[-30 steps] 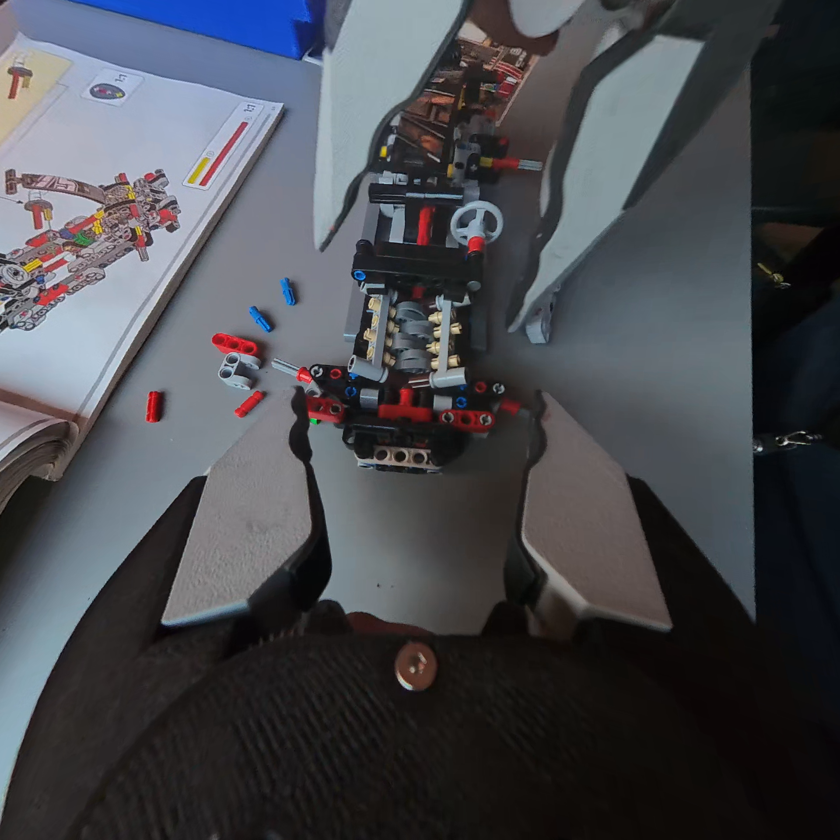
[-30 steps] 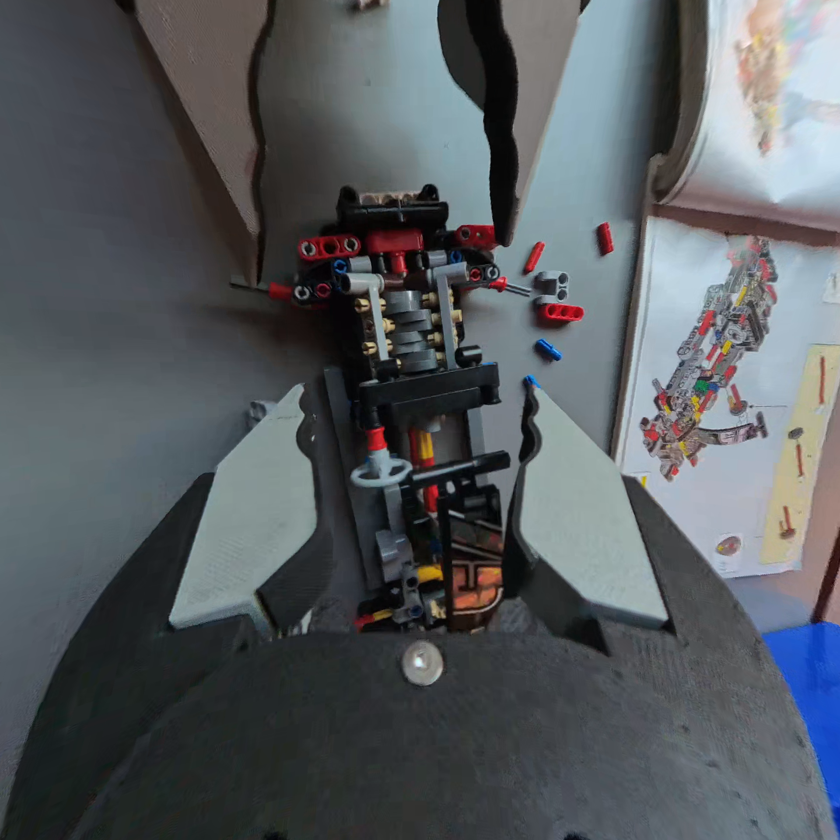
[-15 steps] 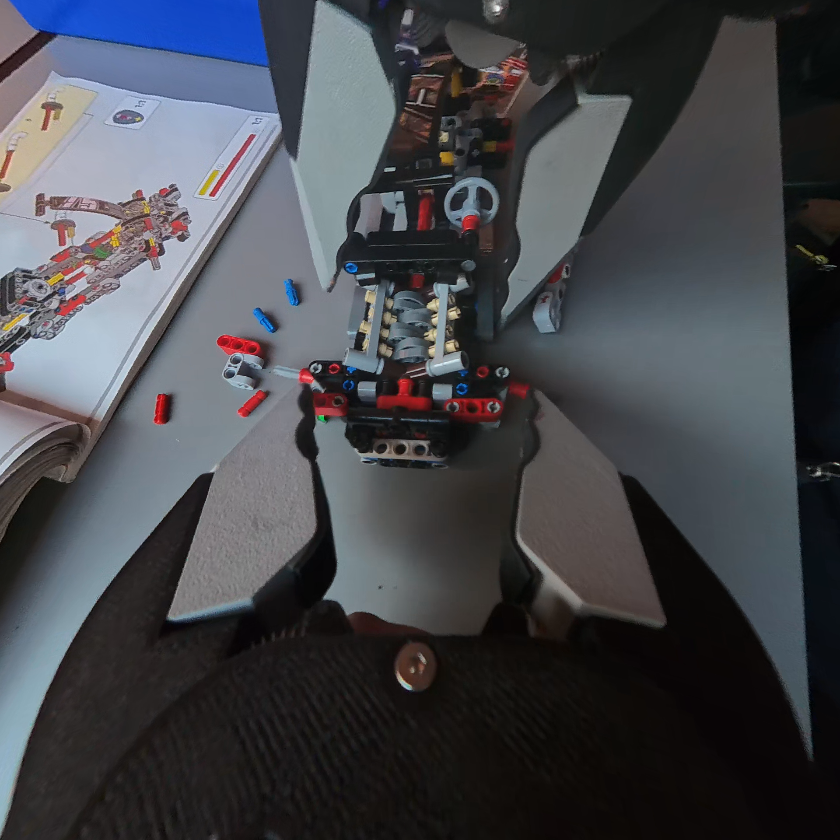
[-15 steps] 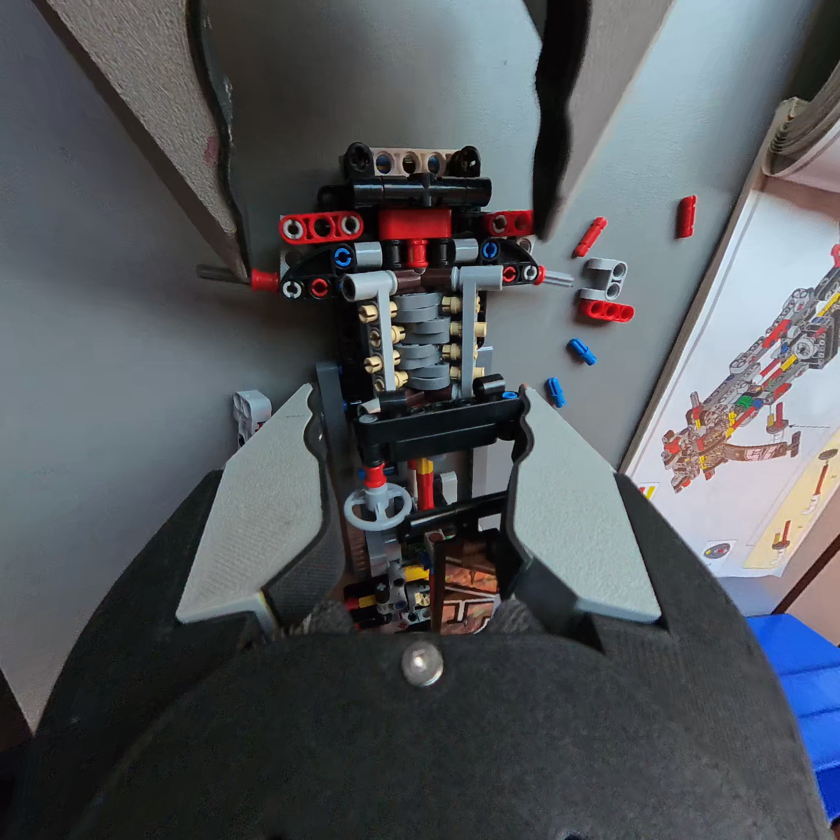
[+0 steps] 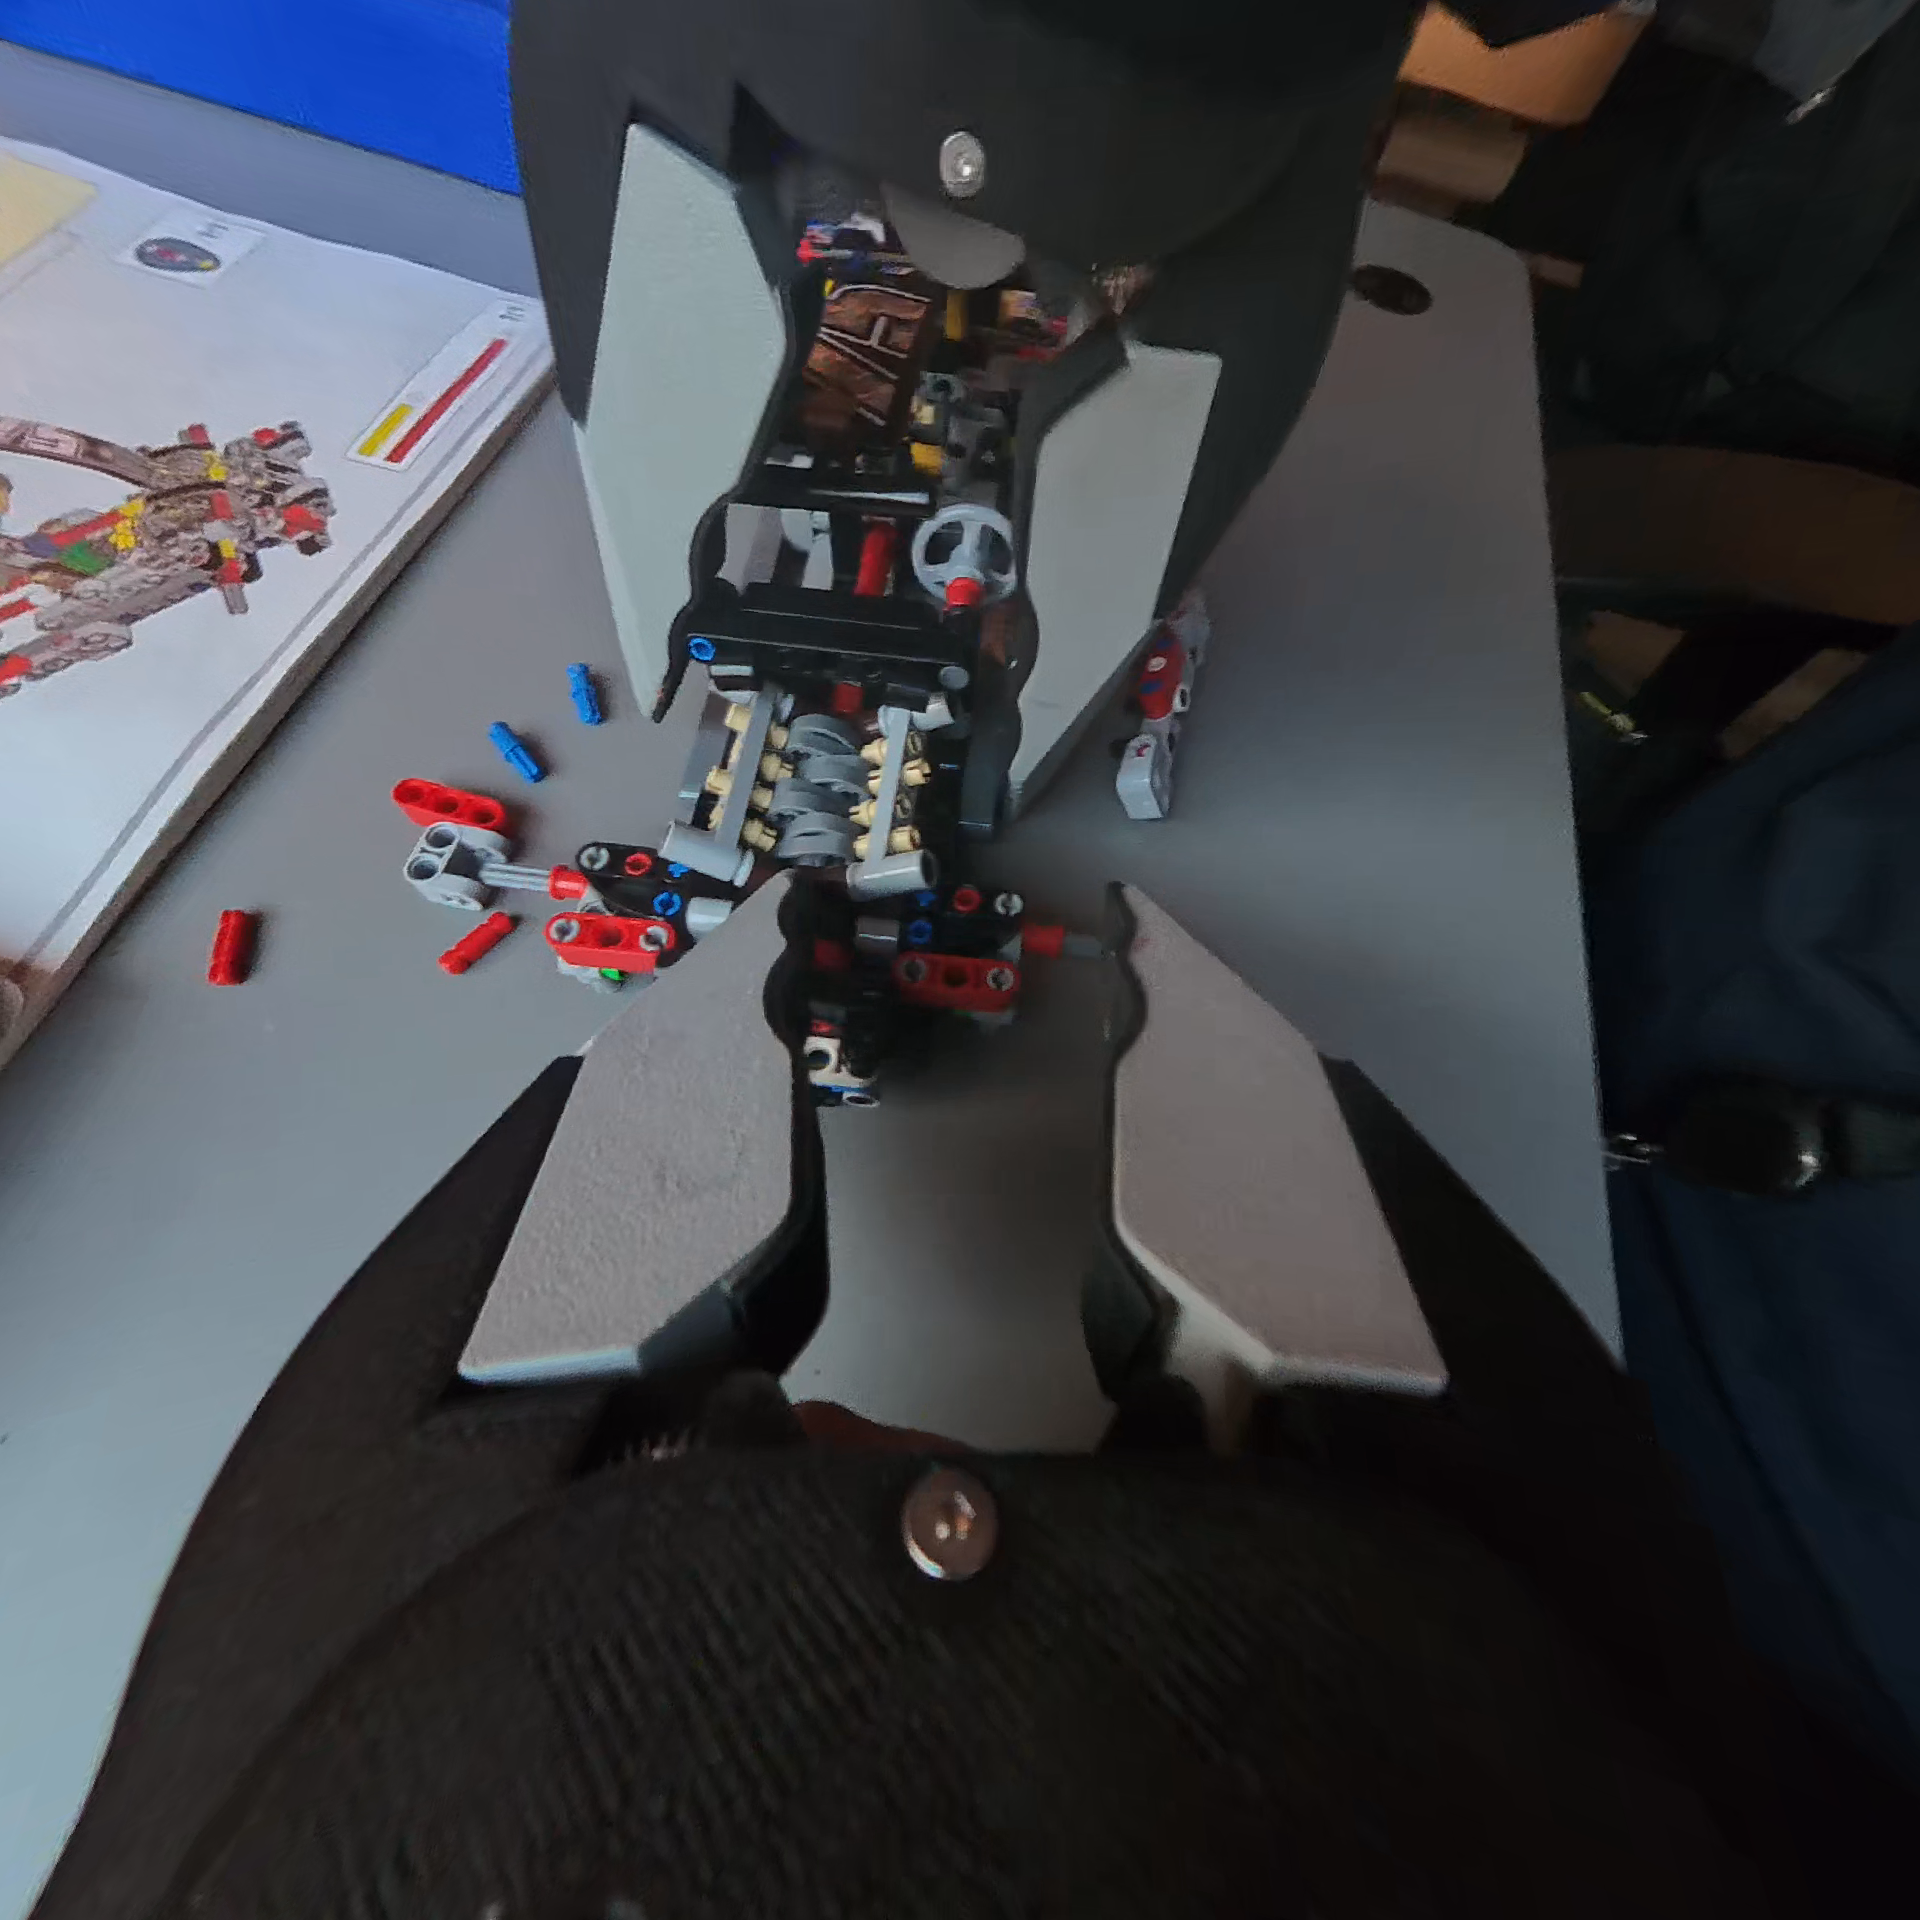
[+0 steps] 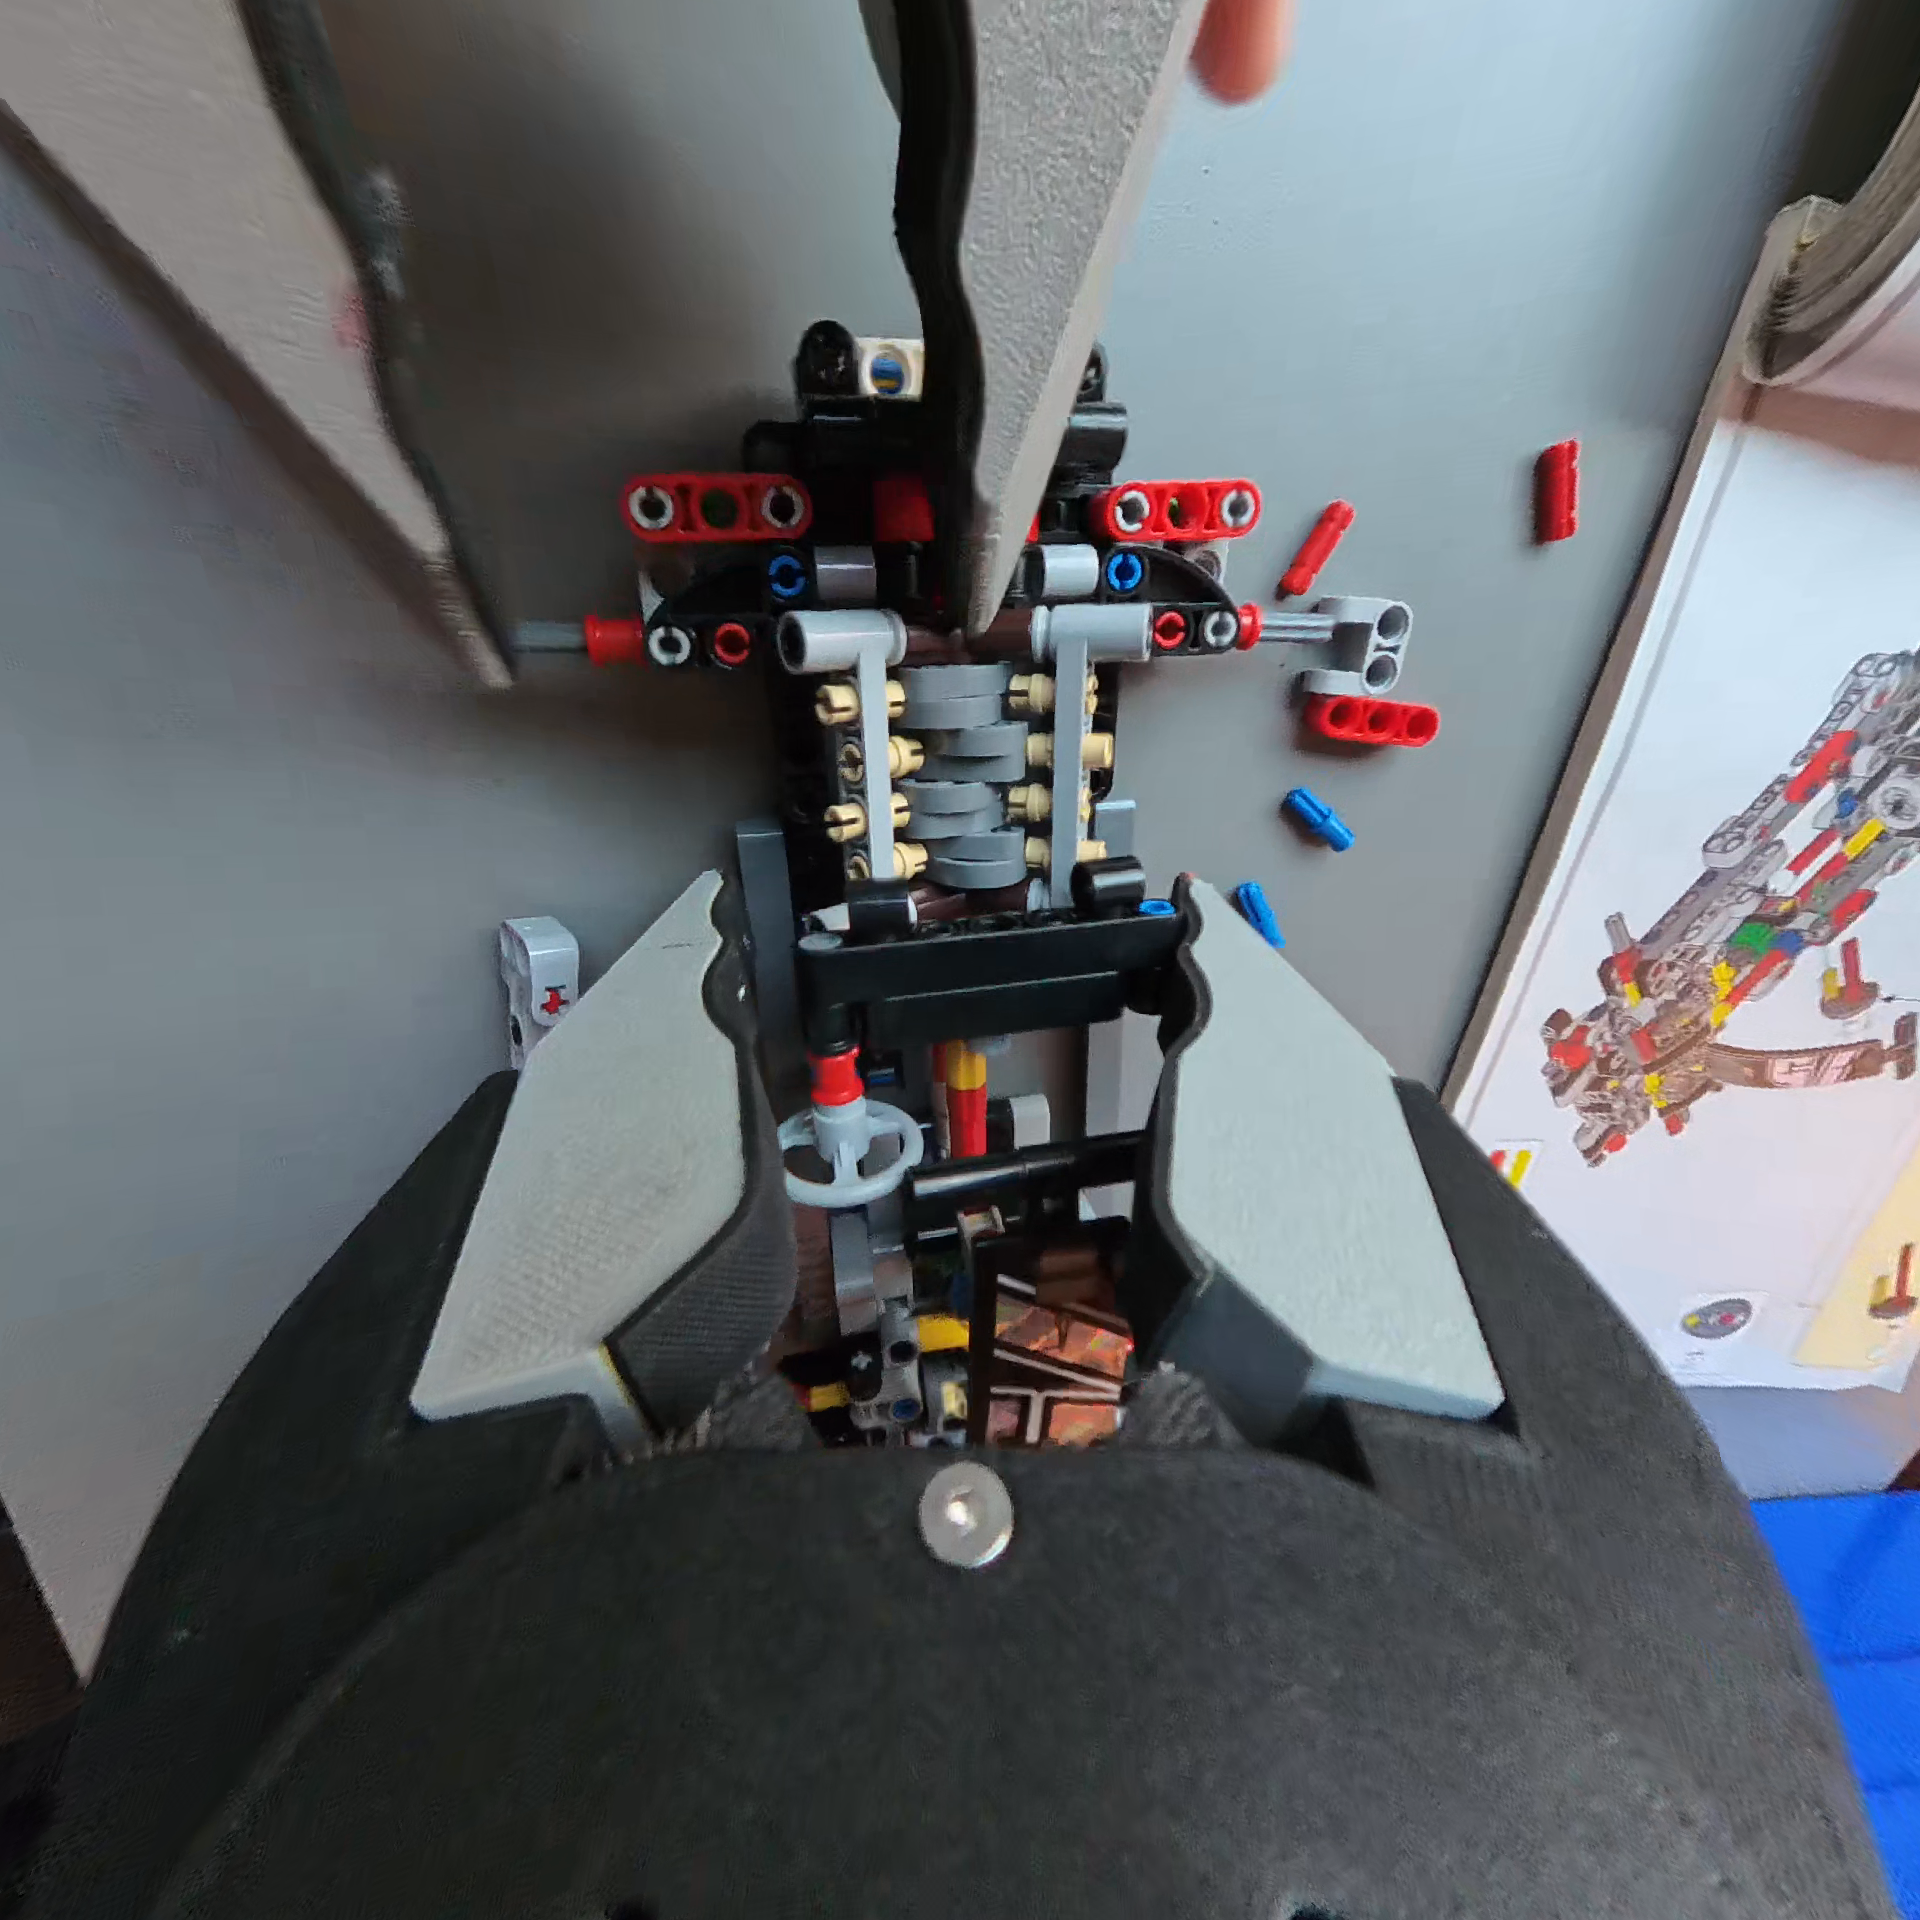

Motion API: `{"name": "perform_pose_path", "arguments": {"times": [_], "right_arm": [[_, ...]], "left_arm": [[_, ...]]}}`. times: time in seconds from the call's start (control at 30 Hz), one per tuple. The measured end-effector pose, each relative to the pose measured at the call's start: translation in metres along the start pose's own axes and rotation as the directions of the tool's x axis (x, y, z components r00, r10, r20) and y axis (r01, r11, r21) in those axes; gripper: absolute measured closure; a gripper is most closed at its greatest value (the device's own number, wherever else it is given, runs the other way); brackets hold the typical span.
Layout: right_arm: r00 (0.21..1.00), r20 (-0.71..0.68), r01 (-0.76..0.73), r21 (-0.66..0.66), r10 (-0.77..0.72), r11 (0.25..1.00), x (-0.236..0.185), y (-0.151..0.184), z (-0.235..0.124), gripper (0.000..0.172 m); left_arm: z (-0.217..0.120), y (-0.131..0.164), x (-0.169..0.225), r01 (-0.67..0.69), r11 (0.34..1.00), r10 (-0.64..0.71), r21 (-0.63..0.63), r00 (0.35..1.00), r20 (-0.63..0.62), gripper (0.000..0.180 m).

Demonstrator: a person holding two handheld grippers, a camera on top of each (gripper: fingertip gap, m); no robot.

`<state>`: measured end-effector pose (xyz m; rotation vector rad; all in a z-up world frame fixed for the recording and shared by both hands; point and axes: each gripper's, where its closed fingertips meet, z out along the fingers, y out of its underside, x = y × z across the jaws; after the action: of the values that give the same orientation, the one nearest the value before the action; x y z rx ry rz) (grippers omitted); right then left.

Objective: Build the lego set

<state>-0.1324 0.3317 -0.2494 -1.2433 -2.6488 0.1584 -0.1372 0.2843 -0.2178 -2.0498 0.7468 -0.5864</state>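
Gripped across its middle by the right gripper [image 6: 951, 935], toy car frame [image 5: 831, 769] steadied on grey table [image 5: 1351, 623]; left gripper [image 5: 951, 935] half-open over the near end, apparently clamping nothing

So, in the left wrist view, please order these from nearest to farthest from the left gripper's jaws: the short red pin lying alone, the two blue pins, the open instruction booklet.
1. Short red plastic pin, to the left of the jaws, alone on the grey table.
2. Two blue plastic pins, farther ahead on the left.
3. Open paper instruction booklet, farthest, at the left edge.
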Motion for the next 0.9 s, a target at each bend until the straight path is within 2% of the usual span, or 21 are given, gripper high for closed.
{"name": "perform_pose_path", "arguments": {"times": [0.17,0.2,0.27,0.43,0.5,0.57,0.63,0.7,0.8,0.9], "right_arm": [[0.999,-0.036,0.011,0.0,-0.011,1.0,0.002,-0.002,-0.001,0.09],[0.998,-0.052,0.017,0.004,-0.017,1.0,0.004,-0.003,-0.001,0.08],[0.994,-0.1,0.036,0.015,-0.035,0.999,0.008,-0.006,-0.005,0.075],[0.97,-0.236,0.105,0.169,-0.063,0.98,0.005,-0.021,-0.044,0.076],[0.972,-0.234,0.05,0.279,0.017,0.959,0.001,-0.008,-0.071,0.081],[0.974,-0.18,-0.059,0.368,0.134,0.928,-0.003,0.029,-0.09,0.092],[0.958,-0.124,-0.176,0.45,0.257,0.876,-0.002,0.071,-0.095,0.109],[0.931,-0.069,-0.282,0.489,0.359,0.826,0.003,0.101,-0.087,0.112],[0.921,0.014,-0.332,0.553,0.39,0.764,0.007,0.105,-0.074,0.116],[0.932,-0.004,-0.299,0.562,0.363,0.771,0.018,0.098,-0.063,0.12]], "left_arm": [[-0.005,-0.006,0.002,0.048,0.998,-0.045,0.05,0.997,-0.055,0.101],[-0.008,-0.009,0.0,0.071,0.995,-0.066,0.074,0.996,-0.065,0.101],[-0.013,-0.012,-0.003,0.098,0.99,-0.09,0.106,0.993,-0.078,0.101],[-0.018,-0.013,-0.007,0.105,0.986,-0.097,0.128,0.993,-0.069,0.099],[-0.021,-0.012,-0.013,0.125,0.983,-0.119,0.135,0.991,-0.054,0.101],[-0.024,-0.009,-0.024,0.122,0.984,-0.124,0.126,0.992,0.004,0.102],[-0.026,0.0,-0.033,0.096,0.993,-0.102,0.074,0.991,0.084,0.102],[-0.022,0.007,-0.03,0.09,0.996,-0.09,0.013,0.992,0.086,0.103],[-0.009,0.016,-0.027,0.111,0.992,-0.106,-0.061,0.991,0.08,0.105],[-0.004,0.016,-0.027,0.117,0.99,-0.11,-0.077,0.99,0.088,0.108]]}}
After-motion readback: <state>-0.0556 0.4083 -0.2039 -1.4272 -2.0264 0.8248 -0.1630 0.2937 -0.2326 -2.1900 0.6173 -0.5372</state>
